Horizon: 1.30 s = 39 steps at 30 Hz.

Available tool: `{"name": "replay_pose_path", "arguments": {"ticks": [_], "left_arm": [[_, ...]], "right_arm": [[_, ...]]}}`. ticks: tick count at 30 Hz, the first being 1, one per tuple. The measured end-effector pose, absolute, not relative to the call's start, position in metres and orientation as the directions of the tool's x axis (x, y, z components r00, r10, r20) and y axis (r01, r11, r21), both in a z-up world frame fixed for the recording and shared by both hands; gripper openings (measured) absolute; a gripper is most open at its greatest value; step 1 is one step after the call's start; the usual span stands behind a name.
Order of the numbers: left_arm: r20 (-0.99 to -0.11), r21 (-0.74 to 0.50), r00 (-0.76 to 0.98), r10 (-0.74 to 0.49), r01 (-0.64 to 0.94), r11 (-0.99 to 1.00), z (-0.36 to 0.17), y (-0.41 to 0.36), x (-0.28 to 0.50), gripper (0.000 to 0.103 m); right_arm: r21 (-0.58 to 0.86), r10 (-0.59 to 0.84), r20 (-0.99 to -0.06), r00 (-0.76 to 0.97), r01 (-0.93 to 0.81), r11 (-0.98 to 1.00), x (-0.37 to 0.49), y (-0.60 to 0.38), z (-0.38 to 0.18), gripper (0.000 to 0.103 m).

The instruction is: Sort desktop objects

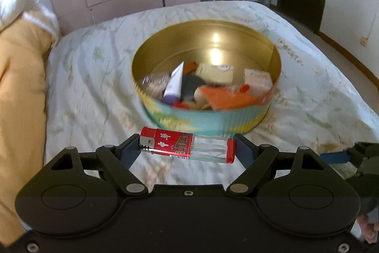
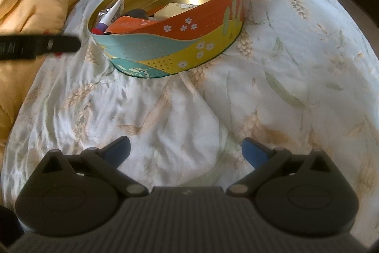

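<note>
Between the blue pads of my left gripper [image 1: 187, 148] I have one lighter [image 1: 187, 146] clamped end to end, lying crosswise above the bedsheet [image 2: 189, 110], just short of the round tin [image 1: 206, 77]. Its left half wears a red printed sleeve under a red cap and metal head; its right half is clear plastic ending in a red base. My right gripper [image 2: 186, 153] hangs over bare sheet with its jaws wide apart and nothing in them. I count one tin, gold inside, banded orange, teal and yellow with small white flowers outside. It holds a jumble: one white tube with a purple cap [image 2: 111, 16], an orange packet [image 2: 132, 24], a pale box [image 2: 173, 10], and other bits too blurred to name or count. One yellow quilt [image 2: 30, 6] is cut off at the left edge.
</note>
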<state>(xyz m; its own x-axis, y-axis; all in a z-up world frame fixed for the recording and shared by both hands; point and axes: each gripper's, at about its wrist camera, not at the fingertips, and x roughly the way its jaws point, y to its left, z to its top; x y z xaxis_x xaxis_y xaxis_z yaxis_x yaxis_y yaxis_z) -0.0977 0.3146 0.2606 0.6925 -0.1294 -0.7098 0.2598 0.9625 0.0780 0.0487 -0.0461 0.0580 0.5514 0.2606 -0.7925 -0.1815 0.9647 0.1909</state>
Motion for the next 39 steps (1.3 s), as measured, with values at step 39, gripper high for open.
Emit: {"name": "replay_pose_path", "arguments": {"ticks": [39], "left_arm": [[-0.719, 0.05, 0.694, -0.048, 0.12, 0.991, 0.256, 0.335, -0.047, 0.102]], "right_arm": [[0.06, 0.224, -0.778, 0.587, -0.286, 0.956, 0.046, -0.027, 0.049, 0.103]]}}
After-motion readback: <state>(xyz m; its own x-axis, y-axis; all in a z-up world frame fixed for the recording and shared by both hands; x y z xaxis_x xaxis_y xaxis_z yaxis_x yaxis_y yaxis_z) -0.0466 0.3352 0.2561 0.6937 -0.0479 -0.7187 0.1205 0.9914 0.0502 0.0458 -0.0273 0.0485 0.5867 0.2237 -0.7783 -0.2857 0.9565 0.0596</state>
